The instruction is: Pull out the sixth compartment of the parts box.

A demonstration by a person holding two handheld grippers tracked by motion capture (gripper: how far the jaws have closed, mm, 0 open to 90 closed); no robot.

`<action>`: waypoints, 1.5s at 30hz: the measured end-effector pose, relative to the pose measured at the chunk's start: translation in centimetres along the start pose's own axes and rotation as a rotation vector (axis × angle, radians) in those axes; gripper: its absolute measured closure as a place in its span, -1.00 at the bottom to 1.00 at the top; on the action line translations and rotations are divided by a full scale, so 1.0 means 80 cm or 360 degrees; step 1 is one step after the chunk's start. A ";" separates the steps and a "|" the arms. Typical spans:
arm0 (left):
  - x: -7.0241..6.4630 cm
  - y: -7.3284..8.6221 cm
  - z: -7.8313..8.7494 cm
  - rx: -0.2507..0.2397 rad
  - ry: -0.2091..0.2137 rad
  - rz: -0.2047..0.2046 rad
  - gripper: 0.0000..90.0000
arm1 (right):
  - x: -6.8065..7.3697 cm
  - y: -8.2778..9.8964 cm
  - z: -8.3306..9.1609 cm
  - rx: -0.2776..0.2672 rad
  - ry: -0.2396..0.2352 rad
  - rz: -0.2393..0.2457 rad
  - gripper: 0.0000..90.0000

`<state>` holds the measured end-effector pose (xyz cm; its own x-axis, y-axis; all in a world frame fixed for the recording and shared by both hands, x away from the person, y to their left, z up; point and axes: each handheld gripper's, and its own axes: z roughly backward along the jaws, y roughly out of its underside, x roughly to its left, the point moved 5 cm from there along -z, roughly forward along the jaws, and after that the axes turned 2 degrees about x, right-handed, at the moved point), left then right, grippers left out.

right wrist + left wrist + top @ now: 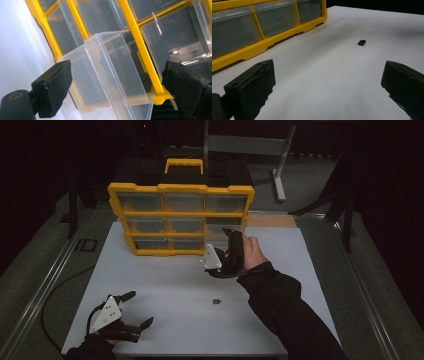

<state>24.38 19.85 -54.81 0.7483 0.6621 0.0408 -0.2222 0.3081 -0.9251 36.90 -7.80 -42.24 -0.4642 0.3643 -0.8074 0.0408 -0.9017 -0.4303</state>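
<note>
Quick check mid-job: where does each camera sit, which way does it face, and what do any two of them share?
High view: above the person's side, looking forward and down on the white table; forearms, left gripper and right gripper show.
Left gripper view: low over the table, along its open jaws toward a small black part.
Right gripper view: close on a pulled-out clear drawer; jaws open.
All three share the yellow organizer.

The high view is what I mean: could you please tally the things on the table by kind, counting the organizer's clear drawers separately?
Yellow organizer: 1
Clear drawers: 9, the bottom-right one pulled partway out
Small black part: 1
Grippers: 2, left gripper and right gripper
Total: 13
</note>
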 end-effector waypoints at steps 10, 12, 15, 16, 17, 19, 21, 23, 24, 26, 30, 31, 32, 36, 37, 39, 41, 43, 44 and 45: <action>0.000 0.000 0.000 0.0002 -0.0002 -0.0005 -0.99 | -0.025 0.012 0.011 -0.0112 -0.0230 -0.0445 -0.83; 0.000 0.000 0.000 0.0002 -0.0003 -0.0004 -0.99 | -0.029 0.017 0.012 -0.0133 -0.0278 -0.0523 -0.83; 0.000 0.000 0.000 0.0001 -0.0003 -0.0001 -0.99 | -0.034 0.023 0.012 -0.0158 -0.0307 -0.0604 -0.83; 0.000 0.000 0.000 0.0003 -0.0003 -0.0003 -0.99 | -0.036 0.025 0.012 -0.0177 -0.0326 -0.0657 -0.83; 0.000 0.000 0.000 0.0006 -0.0002 -0.0005 -0.99 | -0.041 0.032 0.013 -0.0201 -0.0352 -0.0741 -0.83; 0.000 0.000 0.000 0.0006 -0.0002 -0.0005 -0.99 | -0.045 0.038 0.014 -0.0231 -0.0379 -0.0817 -0.83; 0.000 0.000 -0.001 0.0006 -0.0001 -0.0004 -0.99 | -0.048 0.043 0.014 -0.0251 -0.0397 -0.0880 -0.82; 0.000 0.000 0.000 0.0007 -0.0001 -0.0005 -0.99 | -0.050 0.049 0.015 -0.0272 -0.0423 -0.0952 -0.82; 0.000 0.000 0.000 0.0007 -0.0002 -0.0004 -0.99 | -0.050 0.049 0.015 -0.0272 -0.0423 -0.0952 -0.82; 0.000 0.000 0.000 0.0006 -0.0003 -0.0004 -0.99 | -0.052 0.056 0.017 -0.0316 -0.0444 -0.1002 -0.83; 0.001 0.001 -0.001 0.0007 -0.0001 -0.0003 -0.99 | -0.051 0.067 0.020 -0.0345 -0.0463 -0.1063 -0.83; 0.001 0.001 -0.001 0.0007 -0.0001 -0.0003 -0.99 | -0.051 0.067 0.020 -0.0345 -0.0463 -0.1063 -0.83; 0.001 0.001 -0.001 0.0007 -0.0002 -0.0003 -0.99 | -0.051 0.073 0.021 -0.0370 -0.0469 -0.1095 -0.83; 0.001 0.001 -0.001 0.0007 -0.0003 -0.0001 -0.99 | -0.050 0.081 0.024 -0.0397 -0.0468 -0.1128 -0.82; 0.001 0.001 -0.001 0.0007 -0.0003 -0.0001 -0.99 | -0.050 0.084 0.024 -0.0399 -0.0461 -0.1141 -0.82; 0.000 0.001 -0.001 0.0009 -0.0001 -0.0002 -0.99 | -0.050 0.089 0.025 -0.0409 -0.0445 -0.1159 -0.82; 0.000 0.001 -0.001 0.0008 -0.0002 -0.0002 -0.99 | -0.047 0.096 0.027 -0.0387 -0.0442 -0.1147 -0.83; 0.001 0.001 -0.001 0.0008 -0.0003 -0.0001 -0.99 | -0.044 0.100 0.027 -0.0369 -0.0439 -0.1133 -0.82; 0.001 0.001 -0.001 0.0008 -0.0003 0.0000 -0.99 | -0.044 0.100 0.027 -0.0369 -0.0439 -0.1133 -0.82; 0.001 0.001 -0.001 0.0008 -0.0003 -0.0003 -0.99 | -0.040 0.105 0.028 -0.0363 -0.0448 -0.1127 -0.82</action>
<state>24.47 19.86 -54.88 0.7474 0.6630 0.0434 -0.2239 0.3129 -0.9230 36.74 -17.07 -42.37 -0.6523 0.7333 -0.1917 -0.1815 -0.3966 -0.8999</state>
